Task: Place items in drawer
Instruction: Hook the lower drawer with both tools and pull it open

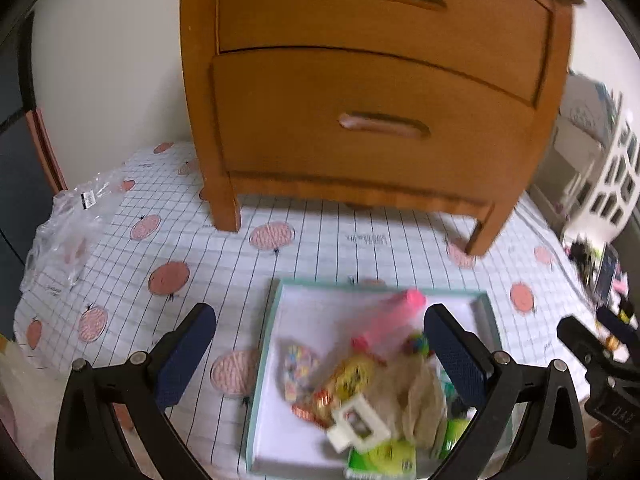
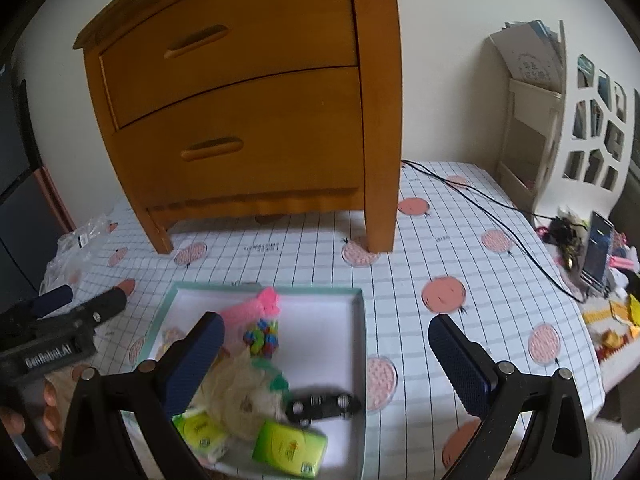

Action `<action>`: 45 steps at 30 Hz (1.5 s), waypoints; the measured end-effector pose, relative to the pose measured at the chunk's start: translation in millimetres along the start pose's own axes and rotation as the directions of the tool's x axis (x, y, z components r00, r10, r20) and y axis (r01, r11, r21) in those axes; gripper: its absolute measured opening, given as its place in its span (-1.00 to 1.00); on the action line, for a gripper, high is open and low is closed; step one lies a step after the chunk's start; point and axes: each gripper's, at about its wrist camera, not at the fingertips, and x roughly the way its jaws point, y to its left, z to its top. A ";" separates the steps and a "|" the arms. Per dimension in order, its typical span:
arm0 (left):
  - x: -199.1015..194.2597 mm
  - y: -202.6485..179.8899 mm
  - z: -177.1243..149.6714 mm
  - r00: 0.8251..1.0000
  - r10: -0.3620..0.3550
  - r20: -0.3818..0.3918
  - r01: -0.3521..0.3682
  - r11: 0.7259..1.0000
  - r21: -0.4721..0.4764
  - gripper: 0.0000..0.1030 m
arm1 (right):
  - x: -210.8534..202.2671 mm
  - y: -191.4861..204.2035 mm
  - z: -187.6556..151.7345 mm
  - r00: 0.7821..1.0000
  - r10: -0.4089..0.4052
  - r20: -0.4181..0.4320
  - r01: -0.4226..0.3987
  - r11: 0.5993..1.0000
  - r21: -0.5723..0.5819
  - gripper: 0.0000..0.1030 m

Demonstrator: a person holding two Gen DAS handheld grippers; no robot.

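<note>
Both my left gripper (image 1: pixel 320 344) and right gripper (image 2: pixel 326 354) hover with jaws apart and empty over the shallow teal-rimmed white tray (image 2: pixel 358 344) of small items, drawers shut, so I should hook the lower wooden drawer's slot handle (image 2: pixel 212 149) squarely first.

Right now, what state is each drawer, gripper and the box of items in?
Upper drawer of the wooden nightstand: shut.
Lower drawer: shut.
Left gripper: open, empty.
Right gripper: open, empty.
Shallow teal-rimmed white box: lidless, items piled inside.
</note>
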 end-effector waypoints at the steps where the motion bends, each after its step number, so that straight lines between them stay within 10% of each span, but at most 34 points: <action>1: 2.6 4.0 6.0 1.000 -0.011 0.010 0.011 1.000 -0.019 1.00 | 5.4 -0.8 5.5 1.000 0.007 0.005 -0.007 1.000 0.004 1.00; 22: 61.1 85.7 140.0 0.995 -0.025 0.093 0.029 0.999 -0.042 1.00 | 88.8 -18.2 134.2 0.998 0.045 0.046 -0.044 0.999 -0.022 1.00; 45: 85.8 85.2 175.8 0.976 -0.200 0.089 0.195 0.979 0.062 1.00 | 123.4 -4.9 167.8 0.997 0.072 0.010 -0.071 0.994 -0.078 1.00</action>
